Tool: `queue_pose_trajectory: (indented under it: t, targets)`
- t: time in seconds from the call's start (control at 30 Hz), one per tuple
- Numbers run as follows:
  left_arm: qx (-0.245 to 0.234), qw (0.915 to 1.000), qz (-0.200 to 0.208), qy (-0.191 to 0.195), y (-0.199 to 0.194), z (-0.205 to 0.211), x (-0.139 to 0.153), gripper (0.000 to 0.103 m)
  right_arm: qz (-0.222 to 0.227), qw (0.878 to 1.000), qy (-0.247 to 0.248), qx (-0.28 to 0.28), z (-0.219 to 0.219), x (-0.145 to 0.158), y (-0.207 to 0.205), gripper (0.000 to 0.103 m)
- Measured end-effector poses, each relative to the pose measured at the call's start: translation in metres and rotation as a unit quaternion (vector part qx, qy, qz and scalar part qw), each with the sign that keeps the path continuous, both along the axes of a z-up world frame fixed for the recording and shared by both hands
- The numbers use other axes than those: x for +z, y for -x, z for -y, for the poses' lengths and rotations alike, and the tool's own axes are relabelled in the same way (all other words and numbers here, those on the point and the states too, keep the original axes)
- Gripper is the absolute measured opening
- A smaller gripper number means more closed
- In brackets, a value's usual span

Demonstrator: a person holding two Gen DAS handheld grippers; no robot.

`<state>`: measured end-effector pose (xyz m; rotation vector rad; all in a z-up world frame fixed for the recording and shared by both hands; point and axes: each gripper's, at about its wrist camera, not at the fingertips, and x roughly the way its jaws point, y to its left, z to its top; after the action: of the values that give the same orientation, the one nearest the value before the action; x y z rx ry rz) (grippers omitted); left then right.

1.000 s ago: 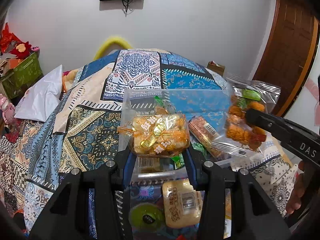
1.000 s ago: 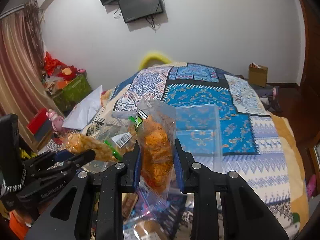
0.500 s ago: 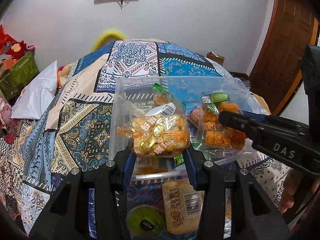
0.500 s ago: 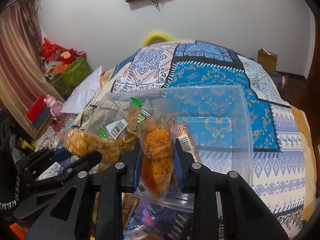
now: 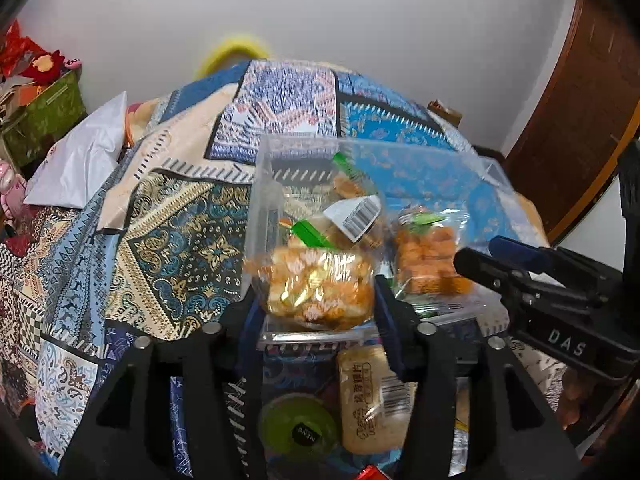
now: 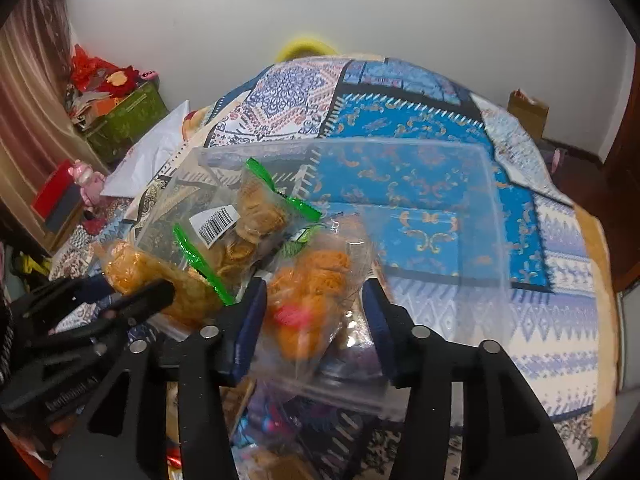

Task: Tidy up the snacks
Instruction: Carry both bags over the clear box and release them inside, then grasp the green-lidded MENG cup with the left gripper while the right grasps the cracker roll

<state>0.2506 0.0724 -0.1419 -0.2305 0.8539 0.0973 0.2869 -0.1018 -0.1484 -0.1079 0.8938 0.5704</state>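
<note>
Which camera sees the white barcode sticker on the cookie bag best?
The left wrist view: the barcode sticker faces the camera, large and unobstructed, inside the clear bin. The right wrist view shows it too, but smaller and off to the side.

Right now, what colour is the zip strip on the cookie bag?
Green zip strip, clearest in the right wrist view.

patterned bedspread [image 5: 168, 248], white pillow [image 5: 80, 164], wooden door [image 5: 576, 120]

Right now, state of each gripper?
Left gripper: jaws opening, gold-wrapped snack bag between them.
Right gripper: jaws opening, orange snack bag between them.
</note>
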Motion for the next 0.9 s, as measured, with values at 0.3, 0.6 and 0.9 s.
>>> queue_pose_trajectory:
  t: [0.3, 0.6, 0.9]
  targets:
    - [-0.005, 0.9992, 0.036, -0.015, 0.035, 0.000, 0.036, 0.059, 0.064, 0.998, -0.005, 0.007, 0.017, 0.035, 0.035, 0.054]
    - [-0.018, 0.9993, 0.023, -0.022, 0.072, -0.002, 0.032, 0.062, 0.065, 0.998, -0.020, 0.004, 0.044, 0.033, 0.069, 0.057]
    - [-0.026, 0.9994, -0.019, -0.017, 0.095, -0.003, -0.004, 0.062, 0.022, 1.000, 0.001, 0.009, 0.054, -0.005, 0.092, 0.057]
